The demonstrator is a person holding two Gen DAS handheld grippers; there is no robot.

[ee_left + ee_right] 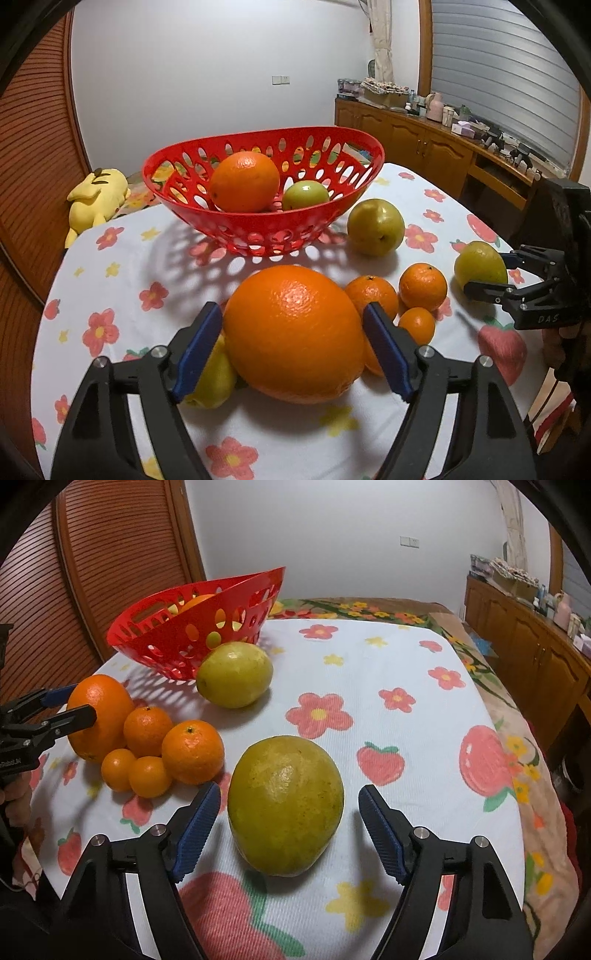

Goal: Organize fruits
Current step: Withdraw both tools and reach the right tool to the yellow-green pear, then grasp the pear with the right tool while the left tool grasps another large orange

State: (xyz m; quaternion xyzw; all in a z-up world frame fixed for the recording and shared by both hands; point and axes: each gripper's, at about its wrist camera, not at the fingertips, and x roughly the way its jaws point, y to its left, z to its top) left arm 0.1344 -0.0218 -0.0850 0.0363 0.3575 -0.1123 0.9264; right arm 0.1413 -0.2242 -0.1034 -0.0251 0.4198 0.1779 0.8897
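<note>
The table (406, 657), under a flower-and-strawberry cloth, carries the red basket (229, 225) at its far side; one orange and one green fruit already lie inside it, so the sorting looks partly done.

In front of the basket sits the big orange (295, 332). The left gripper (293, 345) brackets it, one blue pad hard against its left flank and the other at its right flank; whether that pad presses or merely grazes the peel is hard to tell through the fisheye, so the hold seems made but not certain. The fruit appears to rest on the cloth.

The right gripper (290, 829) is spread wide around a yellow-green fruit (286, 805), with clear gaps on both sides.

A second yellow-green fruit (375, 227) lies just beside the basket. Four mandarins (192, 751) cluster against the big orange's right side.

To do the lift well, the left pads should sit across the orange's widest part and squeeze firmly. A straight rise would spare the mandarins touching it, then a carry over the rim and a low release.
</note>
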